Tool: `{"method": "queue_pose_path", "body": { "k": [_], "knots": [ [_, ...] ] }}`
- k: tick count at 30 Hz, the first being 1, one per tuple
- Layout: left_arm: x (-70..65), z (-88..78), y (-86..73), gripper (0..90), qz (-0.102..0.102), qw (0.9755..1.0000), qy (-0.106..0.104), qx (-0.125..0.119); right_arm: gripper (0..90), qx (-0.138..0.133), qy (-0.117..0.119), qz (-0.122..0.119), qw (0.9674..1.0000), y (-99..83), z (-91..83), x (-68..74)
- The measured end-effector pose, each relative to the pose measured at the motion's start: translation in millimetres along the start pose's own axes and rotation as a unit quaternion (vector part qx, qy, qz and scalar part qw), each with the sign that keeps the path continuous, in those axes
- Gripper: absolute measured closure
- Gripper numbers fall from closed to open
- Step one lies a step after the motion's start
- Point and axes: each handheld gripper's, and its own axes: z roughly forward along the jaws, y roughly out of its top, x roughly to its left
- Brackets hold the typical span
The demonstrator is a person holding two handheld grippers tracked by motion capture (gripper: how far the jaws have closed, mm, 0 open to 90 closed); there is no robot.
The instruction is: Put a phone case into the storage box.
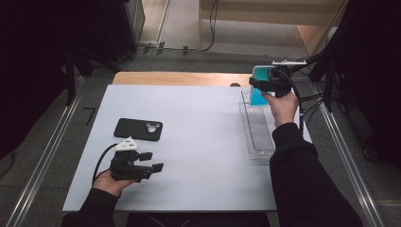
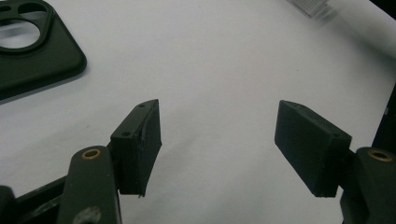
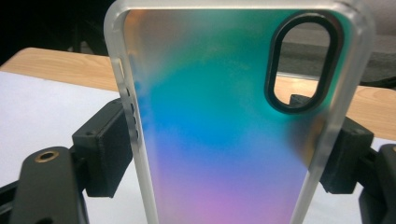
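Note:
A black phone case (image 1: 138, 129) lies flat on the white table (image 1: 198, 137), left of centre; its camera-cutout end also shows in the left gripper view (image 2: 32, 51). My left gripper (image 1: 155, 161) rests just in front of it near the table's front edge, jaws open with nothing between them (image 2: 219, 144). An iridescent teal-to-pink phone case with a frosted rim (image 3: 224, 121) stands upright between the right gripper's pads. My right gripper (image 1: 265, 85) is shut on that case (image 1: 259, 78) and holds it above the far end of a clear tray (image 1: 259, 130).
The clear plastic tray runs along the table's right side. A strip of bare wood (image 1: 179, 78) shows behind the white sheet. Metal rails (image 1: 42, 161) flank the table on both sides. Cables (image 1: 312, 99) hang at the far right.

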Motion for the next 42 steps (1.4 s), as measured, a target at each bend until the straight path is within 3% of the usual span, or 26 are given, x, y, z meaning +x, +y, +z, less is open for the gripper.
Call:
{"method": "queue_pose_path", "body": {
  "k": [4,8,11,17,22,26,28,39,42],
  "knots": [
    [0.9,1.8,0.2,31.9,0.0,1.0,-0.001,0.002,17.1,-0.002,-0.004,0.006,1.0,0.9,11.0,-3.9],
    [0.2,1.7,0.2,31.8,0.001,1.0,-0.003,0.001,17.0,0.014,-0.009,0.012,0.9998,0.1,24.0,-4.9],
    [0.8,1.6,0.0,31.8,0.0,1.0,-0.003,0.0,17.0,0.014,-0.015,0.007,0.9998,-2.1,32.5,-5.3],
    [1.1,1.0,-0.2,31.9,0.0,1.0,-0.001,0.001,16.9,0.017,-0.016,0.031,0.9993,-7.1,46.8,-12.0],
    [1.8,0.9,-0.4,31.8,-0.002,1.0,-0.001,-0.001,16.7,0.025,-0.022,0.031,0.999,-9.8,56.5,-13.6],
    [1.8,1.1,-0.1,31.8,0.0,1.0,-0.002,0.001,16.4,0.028,-0.02,0.038,0.9987,-11.5,61.8,-15.7],
    [1.8,1.4,0.1,31.9,0.001,1.0,-0.002,0.002,15.6,0.027,-0.008,0.039,0.9989,-12.9,63.1,-16.4],
    [1.8,1.7,0.0,31.8,0.001,1.0,-0.002,0.003,15.5,0.028,-0.021,0.032,0.9989,-13.3,67.6,-15.2],
    [1.5,2.0,0.2,31.9,0.001,1.0,-0.003,0.002,9.7,0.029,-0.016,0.034,0.9989,-12.4,66.3,-17.0]
  ]
}}
